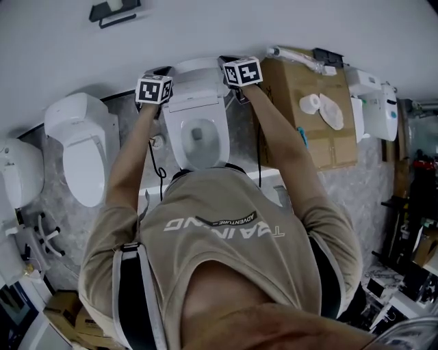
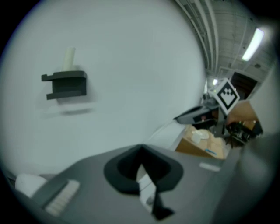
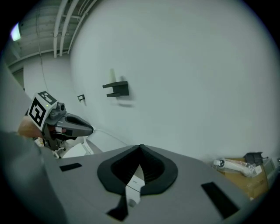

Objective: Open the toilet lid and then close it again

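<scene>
In the head view a white toilet stands against the wall, bowl open, its lid raised toward the wall. My left gripper is at the lid's left edge and my right gripper at its right edge; marker cubes hide the jaws there. The left gripper in its own view has its black pads meeting at the tip, with the white lid beyond. My right gripper looks the same, tips together. That view also shows the lid. Whether either touches the lid is hidden.
Two more white toilets stand to the left. A cardboard box with a paper roll stands right of the toilet, a white unit beyond it. A black wall shelf hangs above.
</scene>
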A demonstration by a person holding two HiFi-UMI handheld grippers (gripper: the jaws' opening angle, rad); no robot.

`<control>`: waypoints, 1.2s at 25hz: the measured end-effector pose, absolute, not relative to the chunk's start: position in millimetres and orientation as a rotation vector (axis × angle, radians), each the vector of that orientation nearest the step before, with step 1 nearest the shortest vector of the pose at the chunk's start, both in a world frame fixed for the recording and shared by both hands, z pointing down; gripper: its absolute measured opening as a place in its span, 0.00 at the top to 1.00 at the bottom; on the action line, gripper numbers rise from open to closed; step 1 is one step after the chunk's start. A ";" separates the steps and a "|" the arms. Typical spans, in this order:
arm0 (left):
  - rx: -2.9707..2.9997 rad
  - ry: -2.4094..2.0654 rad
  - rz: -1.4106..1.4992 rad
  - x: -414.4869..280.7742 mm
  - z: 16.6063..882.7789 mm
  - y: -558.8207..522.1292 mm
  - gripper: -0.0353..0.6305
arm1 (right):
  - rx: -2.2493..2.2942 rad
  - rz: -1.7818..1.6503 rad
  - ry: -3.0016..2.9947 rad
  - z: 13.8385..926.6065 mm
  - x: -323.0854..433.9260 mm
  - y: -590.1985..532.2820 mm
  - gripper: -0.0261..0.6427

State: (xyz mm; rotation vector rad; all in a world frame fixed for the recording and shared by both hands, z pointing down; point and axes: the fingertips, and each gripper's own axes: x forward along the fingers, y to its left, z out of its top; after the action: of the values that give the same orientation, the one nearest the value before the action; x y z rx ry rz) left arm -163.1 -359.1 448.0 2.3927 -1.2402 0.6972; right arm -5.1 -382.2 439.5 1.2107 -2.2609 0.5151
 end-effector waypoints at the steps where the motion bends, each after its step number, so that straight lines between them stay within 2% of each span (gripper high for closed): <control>1: 2.390 -1.249 0.707 -163.7 446.8 -365.1 0.94 | 1.198 0.512 -2.258 439.0 -5.6 -388.3 0.94; 24: 2.320 -1.367 0.780 -183.6 456.2 -486.6 0.95 | 1.078 0.618 -2.262 448.4 -19.5 -507.7 0.94; 30: 2.309 -1.359 0.761 -185.5 455.5 -491.1 0.95 | 1.026 0.443 -2.192 447.8 -19.4 -511.8 0.94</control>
State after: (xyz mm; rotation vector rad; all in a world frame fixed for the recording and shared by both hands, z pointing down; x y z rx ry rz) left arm -185.5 -491.1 455.5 2.3094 -1.3593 0.7614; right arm -19.4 -511.8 447.8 1.0257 -2.1918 0.4433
